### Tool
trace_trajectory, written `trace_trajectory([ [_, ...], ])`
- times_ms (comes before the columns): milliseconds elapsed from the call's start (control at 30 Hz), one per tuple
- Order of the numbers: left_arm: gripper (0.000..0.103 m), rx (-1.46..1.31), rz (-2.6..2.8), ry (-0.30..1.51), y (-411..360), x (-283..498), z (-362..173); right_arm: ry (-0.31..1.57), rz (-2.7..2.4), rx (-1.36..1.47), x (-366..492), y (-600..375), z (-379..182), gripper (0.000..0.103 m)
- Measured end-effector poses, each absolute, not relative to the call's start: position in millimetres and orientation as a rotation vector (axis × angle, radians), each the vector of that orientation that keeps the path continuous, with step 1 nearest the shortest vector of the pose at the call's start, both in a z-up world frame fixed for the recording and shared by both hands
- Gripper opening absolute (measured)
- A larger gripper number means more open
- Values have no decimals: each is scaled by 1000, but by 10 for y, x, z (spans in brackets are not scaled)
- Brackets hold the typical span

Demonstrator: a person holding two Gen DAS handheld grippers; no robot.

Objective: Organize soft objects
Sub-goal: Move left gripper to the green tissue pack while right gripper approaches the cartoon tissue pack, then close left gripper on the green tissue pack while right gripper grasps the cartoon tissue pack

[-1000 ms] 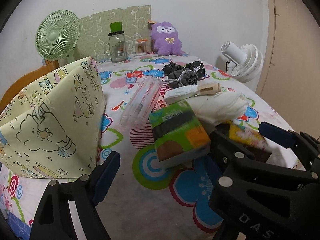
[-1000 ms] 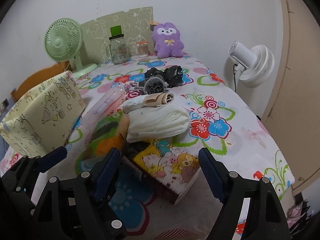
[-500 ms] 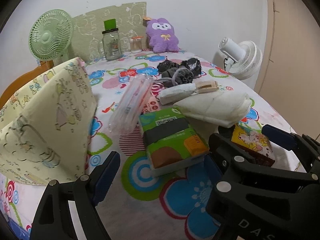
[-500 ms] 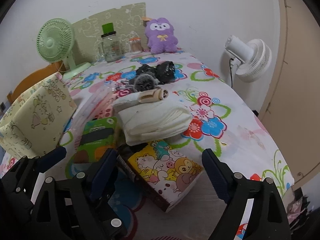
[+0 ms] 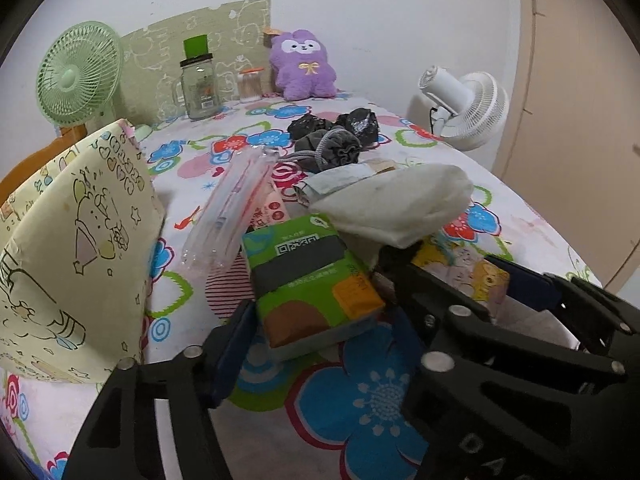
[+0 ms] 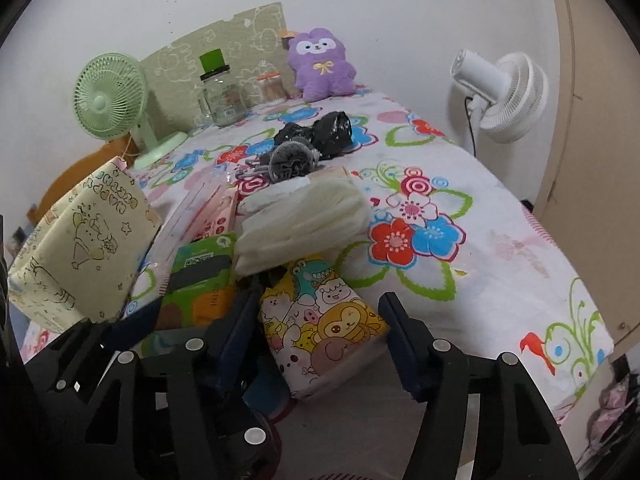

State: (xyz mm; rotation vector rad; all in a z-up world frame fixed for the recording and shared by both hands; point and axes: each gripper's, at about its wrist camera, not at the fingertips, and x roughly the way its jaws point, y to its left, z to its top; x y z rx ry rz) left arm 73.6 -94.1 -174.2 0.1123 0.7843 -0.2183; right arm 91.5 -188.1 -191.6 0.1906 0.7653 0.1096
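A green tissue pack point(image 5: 312, 280) lies on the flowered tablecloth point(image 5: 372, 404). My left gripper point(image 5: 320, 344) is open with its fingers on either side of the pack's near end. A cartoon-print tissue pack point(image 6: 324, 320) lies beside it. My right gripper point(image 6: 320, 336) is open around that pack's near end. A folded white cloth point(image 6: 300, 224) rests behind both packs; it also shows in the left wrist view point(image 5: 396, 200). A yellow fabric box point(image 5: 72, 248) stands at the left. A purple plush point(image 5: 302, 66) sits at the back.
A clear plastic pouch point(image 5: 228, 216), grey and black scrunchies point(image 5: 332, 136), a glass jar point(image 5: 198, 80), a green fan point(image 5: 76, 76) and a white fan point(image 5: 468, 108) stand on or beside the table. The table edge point(image 6: 580, 344) drops off at the right.
Both grippers have moved forward and down, so each tissue pack now sits between open fingers. The objects have not moved.
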Motion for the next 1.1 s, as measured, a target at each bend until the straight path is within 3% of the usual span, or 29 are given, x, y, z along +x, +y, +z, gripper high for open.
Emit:
trace_trajectory([
  [67,59,108,-220,784,-942,728,-1736,760,106,186,910,-1870,-1904,57],
  [433,56,88,-187,785,-823,706,-1689,762,135,184,866,-1795,-1840,47],
  [1100,56,62,-193,676,-742,541,-1093,635,134,174,628,-1758,-1214,44],
])
